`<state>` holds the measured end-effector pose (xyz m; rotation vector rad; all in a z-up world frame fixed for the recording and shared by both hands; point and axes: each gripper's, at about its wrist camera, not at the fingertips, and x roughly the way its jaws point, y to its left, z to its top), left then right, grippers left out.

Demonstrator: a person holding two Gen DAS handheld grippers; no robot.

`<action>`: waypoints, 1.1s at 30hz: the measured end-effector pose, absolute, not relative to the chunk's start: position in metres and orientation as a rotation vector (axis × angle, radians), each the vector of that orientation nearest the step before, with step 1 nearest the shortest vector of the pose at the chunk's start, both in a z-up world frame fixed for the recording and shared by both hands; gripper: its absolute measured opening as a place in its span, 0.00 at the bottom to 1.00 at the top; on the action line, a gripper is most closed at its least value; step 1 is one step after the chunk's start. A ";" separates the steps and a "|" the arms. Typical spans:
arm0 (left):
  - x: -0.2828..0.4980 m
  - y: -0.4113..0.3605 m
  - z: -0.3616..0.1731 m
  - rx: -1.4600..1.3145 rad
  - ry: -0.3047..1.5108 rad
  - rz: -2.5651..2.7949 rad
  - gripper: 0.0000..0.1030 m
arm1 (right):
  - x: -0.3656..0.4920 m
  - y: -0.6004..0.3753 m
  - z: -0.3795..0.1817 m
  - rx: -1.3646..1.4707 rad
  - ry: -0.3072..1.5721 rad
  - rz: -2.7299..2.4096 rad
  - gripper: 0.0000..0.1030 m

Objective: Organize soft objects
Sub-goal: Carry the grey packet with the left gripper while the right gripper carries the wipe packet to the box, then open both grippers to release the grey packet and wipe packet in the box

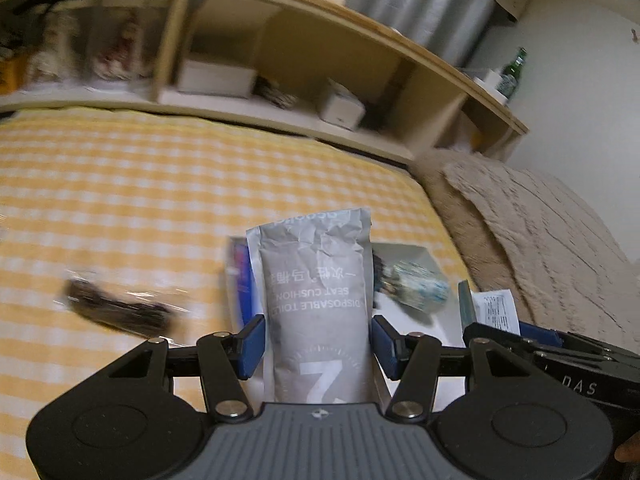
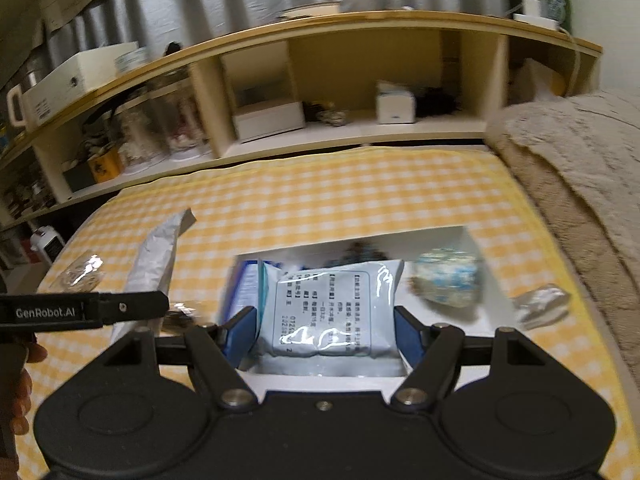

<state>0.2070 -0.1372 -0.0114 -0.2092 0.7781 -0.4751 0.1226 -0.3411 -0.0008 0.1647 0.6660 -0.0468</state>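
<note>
My left gripper [image 1: 318, 346] is shut on a grey disposable toilet seat cushion pouch [image 1: 318, 292], held above the yellow checked bed; the same pouch shows at the left of the right wrist view [image 2: 154, 256]. My right gripper [image 2: 325, 334] is shut on a pale blue labelled packet [image 2: 332, 312], over a white tray [image 2: 320, 378]. In the tray lie a blue-and-white patterned bundle [image 2: 448, 278] and a blue-edged pack [image 2: 244, 292]. The bundle also shows in the left wrist view [image 1: 416, 286].
A dark packaged item [image 1: 120, 308] lies left on the checked bedspread [image 1: 160, 200]. Clear crinkly wrappers lie at the bed's left [image 2: 82, 274] and right of the tray [image 2: 540, 306]. A beige fuzzy blanket [image 2: 580, 168] is heaped at right. A wooden shelf headboard [image 2: 340, 80] holds boxes.
</note>
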 end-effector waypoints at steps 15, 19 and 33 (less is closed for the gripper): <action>0.221 -0.257 -0.087 -0.335 1.006 -0.581 0.55 | 0.107 -0.436 -0.041 0.183 0.744 -0.109 0.71; 0.229 -0.278 -0.106 -0.307 1.053 -0.565 0.55 | 0.107 -0.443 -0.054 0.189 0.772 -0.094 0.71; 0.239 -0.273 -0.128 -0.287 1.097 -0.442 0.80 | 0.120 -0.435 -0.094 0.141 0.892 -0.055 0.97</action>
